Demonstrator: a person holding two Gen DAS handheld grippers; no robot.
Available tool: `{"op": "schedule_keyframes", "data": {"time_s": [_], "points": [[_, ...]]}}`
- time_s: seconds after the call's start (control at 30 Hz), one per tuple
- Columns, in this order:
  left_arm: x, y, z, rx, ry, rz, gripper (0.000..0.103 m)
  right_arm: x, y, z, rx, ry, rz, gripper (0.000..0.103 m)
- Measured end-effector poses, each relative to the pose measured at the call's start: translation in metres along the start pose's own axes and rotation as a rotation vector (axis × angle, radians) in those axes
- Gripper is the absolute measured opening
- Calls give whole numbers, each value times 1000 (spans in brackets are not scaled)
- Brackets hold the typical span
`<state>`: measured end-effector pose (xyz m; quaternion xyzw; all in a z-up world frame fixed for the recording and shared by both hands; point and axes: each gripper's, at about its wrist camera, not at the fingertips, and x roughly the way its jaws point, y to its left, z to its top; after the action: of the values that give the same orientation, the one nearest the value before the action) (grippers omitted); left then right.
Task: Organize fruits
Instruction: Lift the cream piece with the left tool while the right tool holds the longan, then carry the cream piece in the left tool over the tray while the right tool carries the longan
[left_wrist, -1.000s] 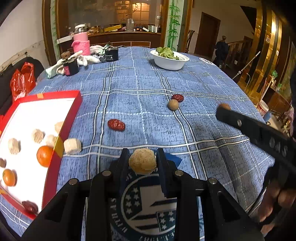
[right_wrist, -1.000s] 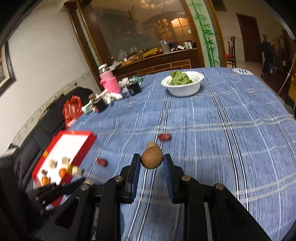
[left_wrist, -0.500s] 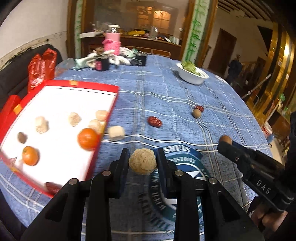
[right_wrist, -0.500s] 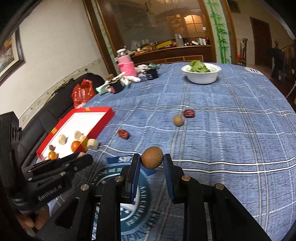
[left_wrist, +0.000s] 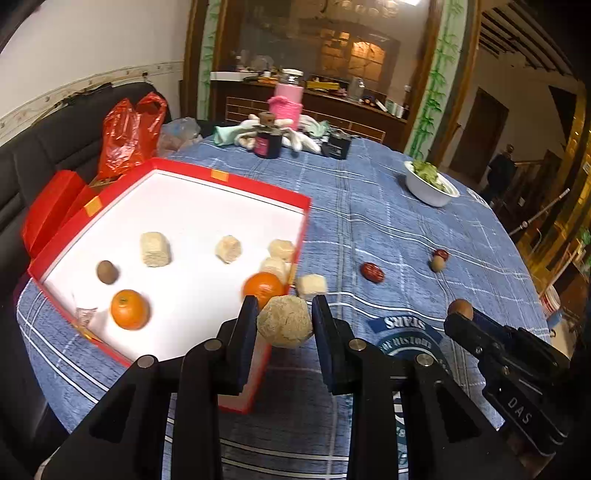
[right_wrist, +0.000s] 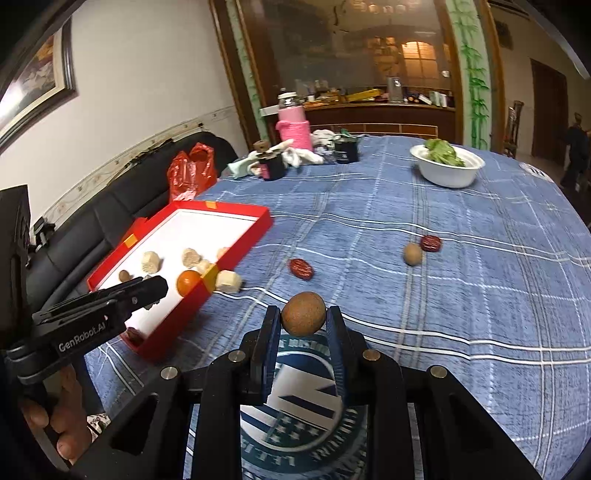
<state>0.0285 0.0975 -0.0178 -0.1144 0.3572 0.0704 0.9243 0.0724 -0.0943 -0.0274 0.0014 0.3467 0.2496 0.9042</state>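
My left gripper (left_wrist: 284, 321) is shut on a rough pale round ball (left_wrist: 284, 322), held above the near right edge of the red box (left_wrist: 236, 180). The white inside of the box holds two oranges (left_wrist: 130, 309), a small brown fruit (left_wrist: 107, 272) and several pale puffed pieces (left_wrist: 155, 249). My right gripper (right_wrist: 303, 319) is shut on a smooth brown round fruit (right_wrist: 303, 314) over the blue checked cloth, right of the box (right_wrist: 242, 240). On the cloth lie two red dates (right_wrist: 301, 268), a small tan fruit (right_wrist: 412, 254) and a pale piece (right_wrist: 228, 281) by the box wall.
A white bowl of greens (right_wrist: 447, 166) stands at the far right of the round table. A pink-wrapped jar (right_wrist: 293, 127), dark cups and white cloths crowd the far edge. A red plastic bag (left_wrist: 127, 133) lies on the black sofa on the left. A hand (right_wrist: 55, 417) grips the left tool.
Both grippers have swung left toward the red box with their fruits still held. The box now fills the left of the left wrist view and sits closer in the right wrist view.
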Motion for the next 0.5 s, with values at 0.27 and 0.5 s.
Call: {"op": "schedule_keyframes", "data": {"time_s": [0.27, 0.5], "points": [[0, 26, 4, -44, -11, 40, 27, 13, 29, 8, -42, 8, 43, 26], [3, 46, 9, -80, -10, 69, 27, 27, 53, 18, -78, 16, 81, 26]]}}
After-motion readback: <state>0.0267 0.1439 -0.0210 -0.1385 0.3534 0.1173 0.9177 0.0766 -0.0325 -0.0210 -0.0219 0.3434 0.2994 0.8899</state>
